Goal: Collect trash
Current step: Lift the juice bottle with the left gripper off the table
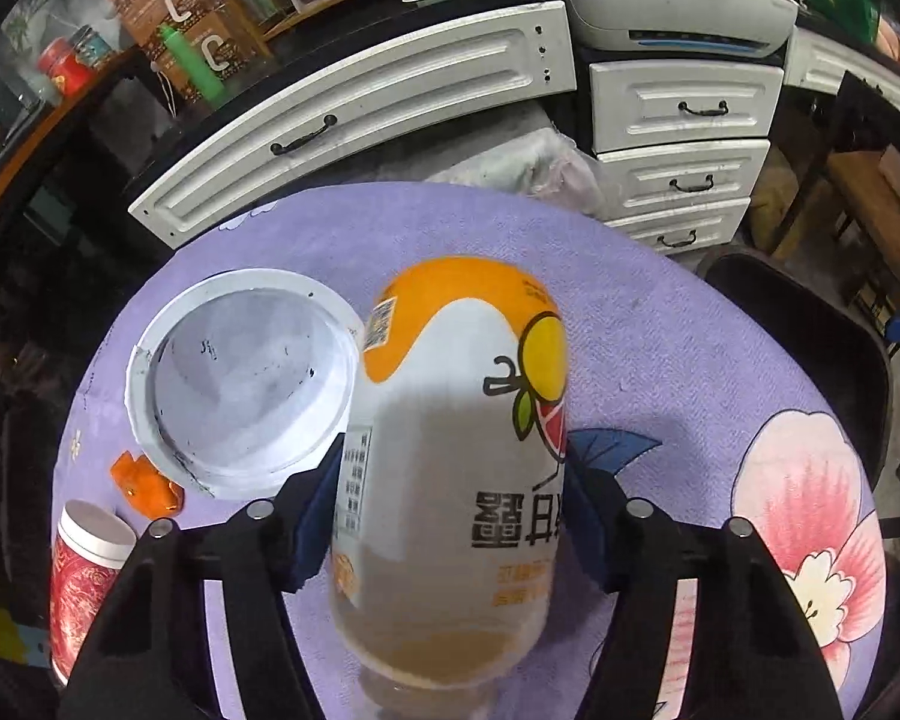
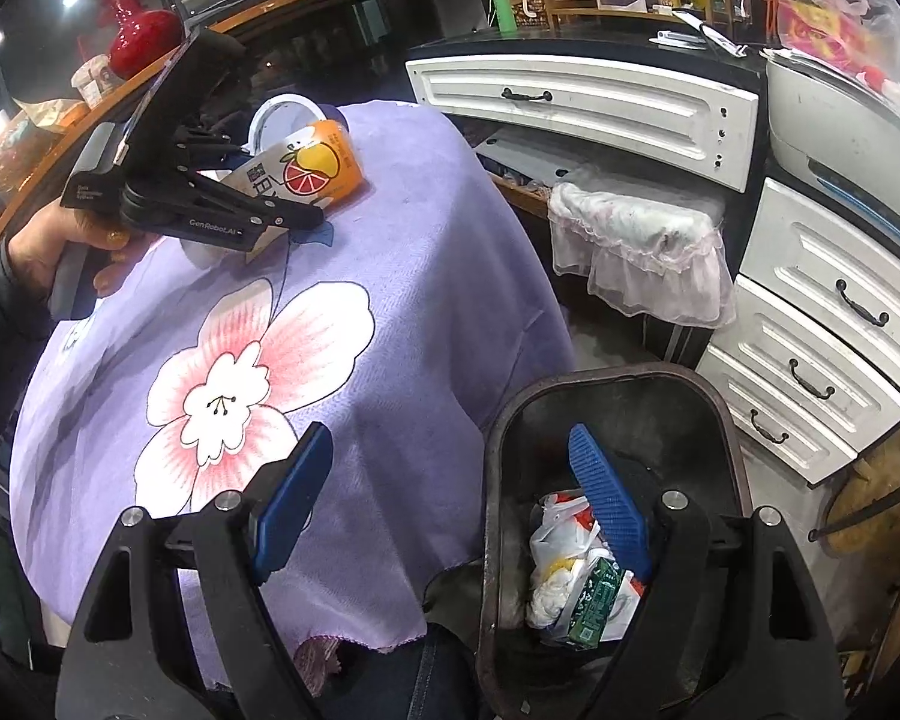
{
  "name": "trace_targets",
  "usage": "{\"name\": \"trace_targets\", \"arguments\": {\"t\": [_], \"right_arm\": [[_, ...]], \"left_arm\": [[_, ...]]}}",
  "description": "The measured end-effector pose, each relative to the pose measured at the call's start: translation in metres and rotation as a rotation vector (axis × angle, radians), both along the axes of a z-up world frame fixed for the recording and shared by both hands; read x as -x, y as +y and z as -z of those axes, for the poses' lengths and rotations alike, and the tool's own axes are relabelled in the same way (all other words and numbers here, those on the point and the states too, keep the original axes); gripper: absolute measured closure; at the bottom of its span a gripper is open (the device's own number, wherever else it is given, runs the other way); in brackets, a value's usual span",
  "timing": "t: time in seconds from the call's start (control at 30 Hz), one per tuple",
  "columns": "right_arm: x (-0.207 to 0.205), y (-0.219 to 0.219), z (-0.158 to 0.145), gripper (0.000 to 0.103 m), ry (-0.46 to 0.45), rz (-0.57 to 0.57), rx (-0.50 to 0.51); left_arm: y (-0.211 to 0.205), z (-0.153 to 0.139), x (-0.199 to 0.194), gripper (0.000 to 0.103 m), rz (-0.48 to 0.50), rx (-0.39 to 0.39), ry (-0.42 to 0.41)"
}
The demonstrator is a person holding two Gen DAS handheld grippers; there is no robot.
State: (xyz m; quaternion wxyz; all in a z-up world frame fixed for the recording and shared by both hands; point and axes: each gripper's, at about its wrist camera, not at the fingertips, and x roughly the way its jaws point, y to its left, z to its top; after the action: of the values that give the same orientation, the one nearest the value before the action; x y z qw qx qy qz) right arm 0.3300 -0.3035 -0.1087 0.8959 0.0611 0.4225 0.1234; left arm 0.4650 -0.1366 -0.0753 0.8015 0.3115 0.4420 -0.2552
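A white and orange drink bottle (image 1: pixel 450 360) lies on its side on the purple flowered tablecloth (image 1: pixel 660 330), a little pale liquid left inside. My left gripper (image 1: pixel 450 468) is shut on its body, a blue pad against each side. From the right wrist view the bottle (image 2: pixel 306 171) and left gripper (image 2: pixel 258 180) sit at the table's far side, held by a hand (image 2: pixel 48 246). My right gripper (image 2: pixel 450 444) stands open and holds nothing, above the table's near edge and a dark trash bin (image 2: pixel 714 414) with bags and a green carton in it.
A white round lid (image 1: pixel 240 384), an orange wrapper (image 1: pixel 147 486) and a red can with a white cap (image 1: pixel 90 552) lie left of the bottle. White drawers (image 1: pixel 684 108), a printer (image 1: pixel 678 12) and a black chair (image 1: pixel 810 330) stand beyond the table.
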Motion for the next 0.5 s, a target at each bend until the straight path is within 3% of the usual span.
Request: {"name": "trace_targets", "arguments": {"t": [0.2, 0.5], "right_arm": [[-0.01, 0.004, -0.01, 0.022, -0.034, -0.009, -0.009], [-0.054, 0.03, -0.039, 0.022, -0.118, -0.081, -0.054]], "left_arm": [[0.007, -0.005, 0.007, 0.042, -0.031, 0.062, -0.02], [0.045, -0.028, 0.047, 0.042, -0.123, 0.27, -0.075]]}}
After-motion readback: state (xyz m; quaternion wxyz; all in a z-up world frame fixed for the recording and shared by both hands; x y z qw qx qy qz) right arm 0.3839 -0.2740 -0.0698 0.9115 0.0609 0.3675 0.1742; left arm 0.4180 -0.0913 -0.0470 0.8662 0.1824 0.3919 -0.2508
